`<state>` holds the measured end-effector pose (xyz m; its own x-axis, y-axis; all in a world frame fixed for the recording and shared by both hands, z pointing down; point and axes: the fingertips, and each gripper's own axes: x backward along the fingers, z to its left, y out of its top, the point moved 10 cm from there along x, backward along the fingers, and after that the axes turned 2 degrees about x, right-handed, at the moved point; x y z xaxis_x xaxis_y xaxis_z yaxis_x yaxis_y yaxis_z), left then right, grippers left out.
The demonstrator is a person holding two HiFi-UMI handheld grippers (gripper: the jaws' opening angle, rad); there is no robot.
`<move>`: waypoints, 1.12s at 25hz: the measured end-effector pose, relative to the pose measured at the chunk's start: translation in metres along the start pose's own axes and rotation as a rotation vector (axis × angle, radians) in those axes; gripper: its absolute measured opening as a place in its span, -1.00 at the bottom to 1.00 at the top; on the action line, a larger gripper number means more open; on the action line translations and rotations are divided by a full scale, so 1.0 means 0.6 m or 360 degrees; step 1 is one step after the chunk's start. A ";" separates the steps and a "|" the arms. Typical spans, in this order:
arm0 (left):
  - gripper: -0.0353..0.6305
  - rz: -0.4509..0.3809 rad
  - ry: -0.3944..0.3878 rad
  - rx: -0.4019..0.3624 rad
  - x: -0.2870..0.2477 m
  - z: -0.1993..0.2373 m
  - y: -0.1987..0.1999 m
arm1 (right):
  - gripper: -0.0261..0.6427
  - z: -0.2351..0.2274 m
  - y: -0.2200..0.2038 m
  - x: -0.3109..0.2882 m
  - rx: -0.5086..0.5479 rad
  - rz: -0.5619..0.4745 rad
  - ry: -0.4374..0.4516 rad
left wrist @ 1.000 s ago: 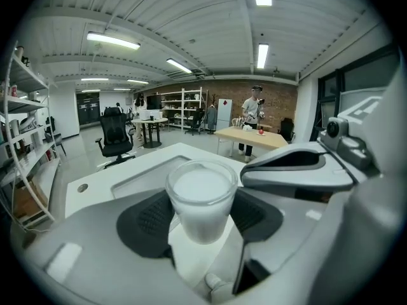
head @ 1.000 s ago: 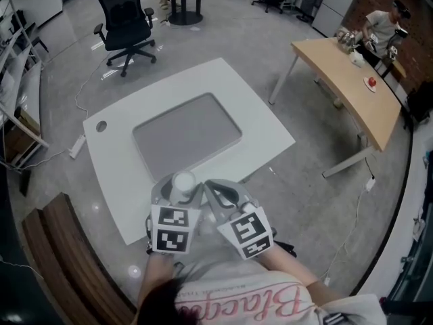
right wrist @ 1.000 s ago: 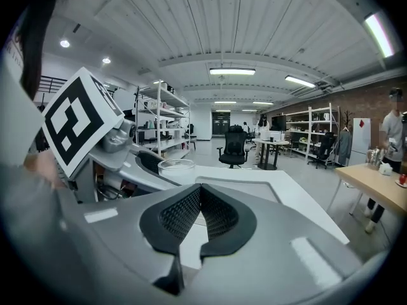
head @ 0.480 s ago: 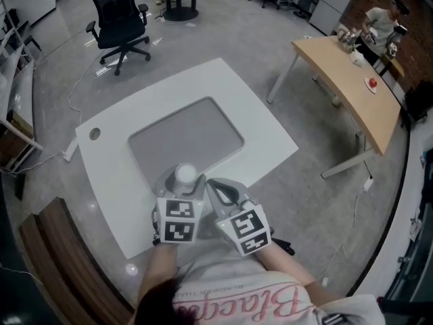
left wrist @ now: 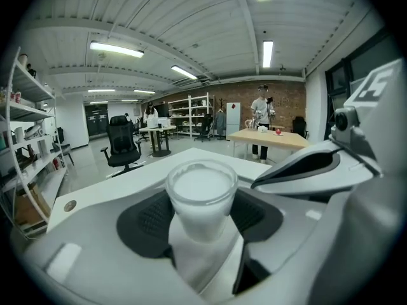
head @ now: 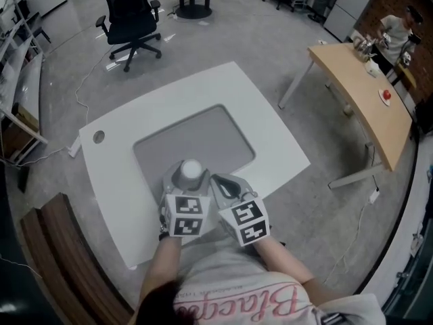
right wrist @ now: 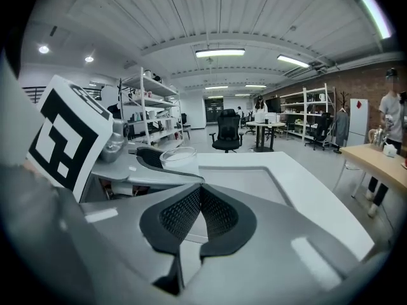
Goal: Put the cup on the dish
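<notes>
Frosted white cup [left wrist: 201,196], upright, tight between the padded jaws.

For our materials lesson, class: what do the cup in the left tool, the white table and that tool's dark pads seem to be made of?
Cup: frosted translucent plastic, perhaps glass; light glows through its milky wall.
Table: smooth white laminate or painted board, going by its even, matt colour.
Pads: dark, probably rubbery material, judging by the dotted grip texture.

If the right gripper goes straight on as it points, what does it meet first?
Probably nothing close: the right gripper, jaws shut, points out over the grey mat. The cup in the left gripper sits off to its left.
</notes>
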<state>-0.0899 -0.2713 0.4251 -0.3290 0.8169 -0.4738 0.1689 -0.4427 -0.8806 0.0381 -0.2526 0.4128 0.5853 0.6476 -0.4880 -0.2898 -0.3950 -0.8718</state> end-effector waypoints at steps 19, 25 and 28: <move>-0.11 0.0066 0.0035 0.0076 -0.115 0.043 -0.053 | -0.92 -0.054 -0.014 -0.122 -0.0031 0.0189 -0.0052; -0.11 0.0044 -0.0008 0.0024 -0.125 0.047 -0.051 | -0.92 -0.061 -0.014 -0.128 -0.0051 0.0219 -0.0065; -0.11 0.0047 -0.0020 -0.0047 -0.127 0.048 -0.052 | -0.92 -0.061 -0.018 -0.132 -0.0071 0.0234 -0.0066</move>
<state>-0.0967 -0.3305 0.4888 -0.3353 0.7989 -0.4994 0.2058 -0.4552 -0.8663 0.0228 -0.3233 0.4625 0.5067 0.6067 -0.6125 -0.3358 -0.5154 -0.7884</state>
